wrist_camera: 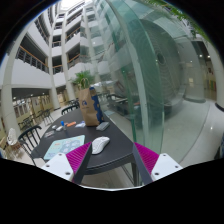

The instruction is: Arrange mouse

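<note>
A white mouse [99, 145] lies on a dark round table [110, 160], just ahead of my fingers and a little left of the middle between them. A pale green mouse mat [66, 147] lies on the table to the left of the mouse. My gripper [108, 166] is open and empty, held above the table's near edge. Its pink pads show on the left finger [62, 168] and the right finger [150, 158]. Nothing stands between them.
A brown paper bag [91, 110] stands further back on the table. Dark chairs [30, 135] stand at the left. A curved glass wall [160, 70] rises at the right, close to the table. A potted plant [84, 78] stands beyond.
</note>
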A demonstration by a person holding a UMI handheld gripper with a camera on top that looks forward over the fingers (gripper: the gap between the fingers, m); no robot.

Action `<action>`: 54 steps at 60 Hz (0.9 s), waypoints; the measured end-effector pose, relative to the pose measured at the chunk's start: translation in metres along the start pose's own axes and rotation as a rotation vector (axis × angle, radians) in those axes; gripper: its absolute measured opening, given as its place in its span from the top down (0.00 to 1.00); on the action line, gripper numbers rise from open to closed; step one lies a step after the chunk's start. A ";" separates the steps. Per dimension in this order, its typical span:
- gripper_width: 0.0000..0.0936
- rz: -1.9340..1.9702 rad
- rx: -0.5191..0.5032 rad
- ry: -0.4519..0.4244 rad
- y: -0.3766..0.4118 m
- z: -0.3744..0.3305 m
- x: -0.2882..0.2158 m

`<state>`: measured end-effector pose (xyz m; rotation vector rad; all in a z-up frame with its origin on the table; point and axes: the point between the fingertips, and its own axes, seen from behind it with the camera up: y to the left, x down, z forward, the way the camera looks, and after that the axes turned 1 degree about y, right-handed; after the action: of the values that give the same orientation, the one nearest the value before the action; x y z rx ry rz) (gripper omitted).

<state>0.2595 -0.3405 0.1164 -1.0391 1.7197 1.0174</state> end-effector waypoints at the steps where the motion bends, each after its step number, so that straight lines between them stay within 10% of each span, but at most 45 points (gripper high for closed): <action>1: 0.11 -0.004 -0.011 0.004 0.003 0.002 0.001; 19: 0.11 -0.229 -0.185 0.200 0.051 0.118 0.097; 40: 0.10 -0.180 -0.134 0.217 0.088 0.237 0.077; 54: 0.59 -0.166 0.035 0.197 0.074 0.243 0.076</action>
<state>0.2310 -0.1106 -0.0121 -1.2714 1.7674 0.7989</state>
